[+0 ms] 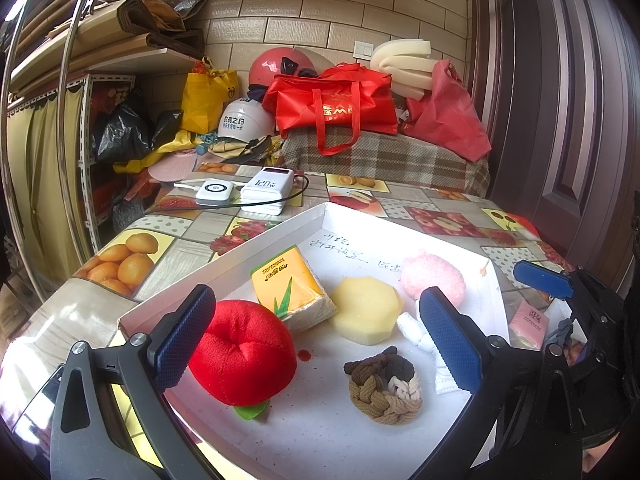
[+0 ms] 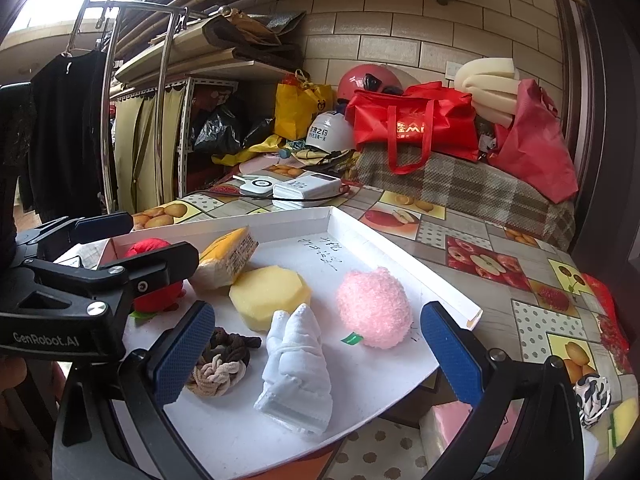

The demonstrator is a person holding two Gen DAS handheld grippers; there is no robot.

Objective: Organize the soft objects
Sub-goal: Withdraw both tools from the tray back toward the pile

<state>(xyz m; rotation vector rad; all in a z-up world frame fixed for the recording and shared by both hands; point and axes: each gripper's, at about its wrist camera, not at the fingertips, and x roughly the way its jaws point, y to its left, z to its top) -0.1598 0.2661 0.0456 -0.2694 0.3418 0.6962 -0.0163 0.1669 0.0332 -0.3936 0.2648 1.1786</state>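
Observation:
A white tray (image 1: 224, 256) (image 2: 452, 300) on the table holds a red plush apple (image 1: 244, 356) (image 2: 154, 296), a yellow tissue pack (image 1: 292, 284) (image 2: 230, 254), a yellow sponge (image 1: 366, 308) (image 2: 268, 292), a pink fluffy ball (image 1: 434, 278) (image 2: 374, 312), a braided brown ring (image 1: 386, 390) (image 2: 220, 364) and a folded white cloth (image 1: 416, 332) (image 2: 298, 372). My left gripper (image 1: 316, 340) (image 2: 120, 248) is open and empty above the apple and ring. My right gripper (image 2: 316, 356) (image 1: 548, 280) is open and empty around the white cloth.
Two white power banks (image 1: 244, 194) (image 2: 292, 190) with cables lie beyond the tray. Red bags (image 1: 340, 104), helmets and foam are piled at the back. A pink packet (image 1: 528, 324) (image 2: 460, 420) and small cloth items (image 2: 592, 398) lie right of the tray.

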